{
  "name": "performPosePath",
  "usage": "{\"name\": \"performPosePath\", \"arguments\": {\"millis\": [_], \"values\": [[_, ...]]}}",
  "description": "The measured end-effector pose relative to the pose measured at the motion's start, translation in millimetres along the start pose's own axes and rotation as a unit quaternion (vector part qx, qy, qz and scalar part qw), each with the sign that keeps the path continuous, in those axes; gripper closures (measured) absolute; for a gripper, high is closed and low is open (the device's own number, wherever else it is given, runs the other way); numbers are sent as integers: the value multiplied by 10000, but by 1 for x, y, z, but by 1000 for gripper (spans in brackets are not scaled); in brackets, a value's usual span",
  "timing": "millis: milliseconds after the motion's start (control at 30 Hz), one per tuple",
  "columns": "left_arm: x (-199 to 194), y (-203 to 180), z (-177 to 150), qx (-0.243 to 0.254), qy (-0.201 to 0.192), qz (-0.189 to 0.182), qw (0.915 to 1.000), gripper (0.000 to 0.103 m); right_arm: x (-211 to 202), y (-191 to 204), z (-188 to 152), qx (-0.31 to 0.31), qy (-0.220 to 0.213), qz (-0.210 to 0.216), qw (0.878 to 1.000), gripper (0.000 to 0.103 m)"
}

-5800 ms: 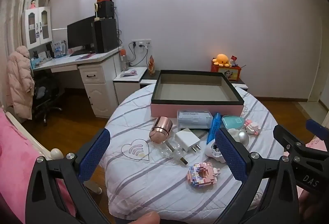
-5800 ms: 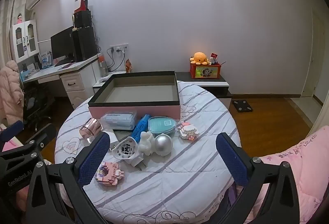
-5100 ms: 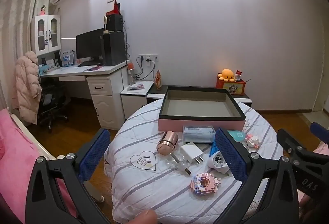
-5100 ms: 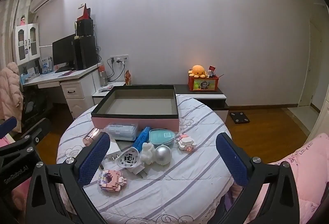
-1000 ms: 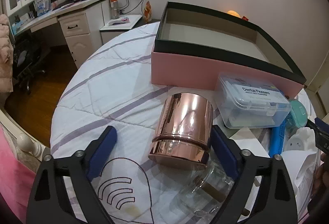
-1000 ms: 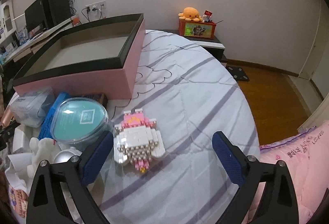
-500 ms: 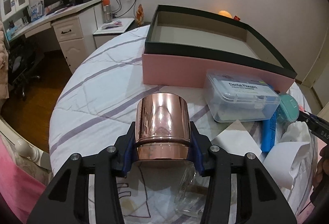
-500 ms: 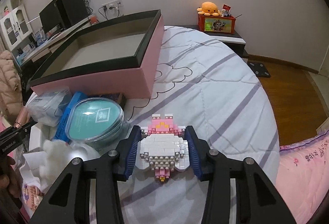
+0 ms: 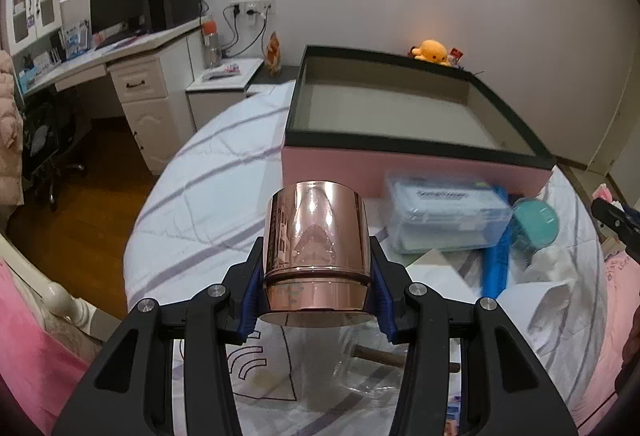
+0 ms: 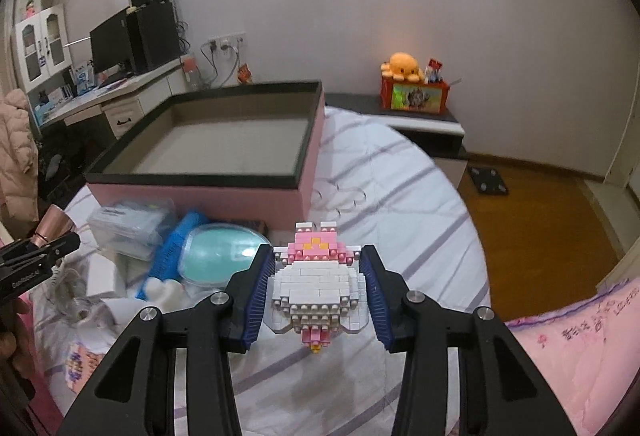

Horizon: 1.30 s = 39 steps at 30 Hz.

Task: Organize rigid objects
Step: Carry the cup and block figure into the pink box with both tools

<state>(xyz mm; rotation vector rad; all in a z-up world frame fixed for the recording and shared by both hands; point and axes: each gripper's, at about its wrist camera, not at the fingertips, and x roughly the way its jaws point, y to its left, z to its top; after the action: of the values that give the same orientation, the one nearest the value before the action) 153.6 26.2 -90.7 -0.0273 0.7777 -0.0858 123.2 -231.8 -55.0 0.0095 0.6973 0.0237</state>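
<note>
My left gripper is shut on a rose-gold metal cup and holds it above the round table, short of the pink box with the dark rim. My right gripper is shut on a pink and white brick figure and holds it above the table, to the right of the same box. The box is open and empty inside. The cup also shows at the left edge of the right wrist view.
On the striped tablecloth lie a clear floss box, a blue bar, a teal round case, a white charger, a glass piece and another brick figure. A desk stands left.
Both grippers came down from far off and closed, the left on the cup, the right on the brick figure. In the last half second both lifted their objects up off the table.
</note>
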Motion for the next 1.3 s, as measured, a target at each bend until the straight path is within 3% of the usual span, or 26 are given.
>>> {"name": "performPosePath", "arguments": {"millis": [400, 533, 700, 933, 1100, 1300], "values": [[-20, -16, 37, 188, -362, -131, 9991, 56, -9, 28, 30, -388, -313, 207, 9985, 58], [-17, -22, 62, 216, -465, -240, 9984, 56, 1, 38, 58, -475, -424, 375, 9973, 58], [7, -35, 102, 260, -455, -271, 9983, 56, 38, 47, 99, -488, -195, 700, 9962, 58], [77, -46, 139, 252, 53, -249, 9994, 56, 114, 55, 125, -345, 550, 912, 9937, 58], [127, -48, 141, 227, 652, -263, 9973, 56, 162, 59, 122, -299, 1166, 903, 9886, 58], [151, -51, 130, 278, 1109, -268, 9931, 54, 179, 56, 115, -245, 1519, 855, 9844, 57]]}}
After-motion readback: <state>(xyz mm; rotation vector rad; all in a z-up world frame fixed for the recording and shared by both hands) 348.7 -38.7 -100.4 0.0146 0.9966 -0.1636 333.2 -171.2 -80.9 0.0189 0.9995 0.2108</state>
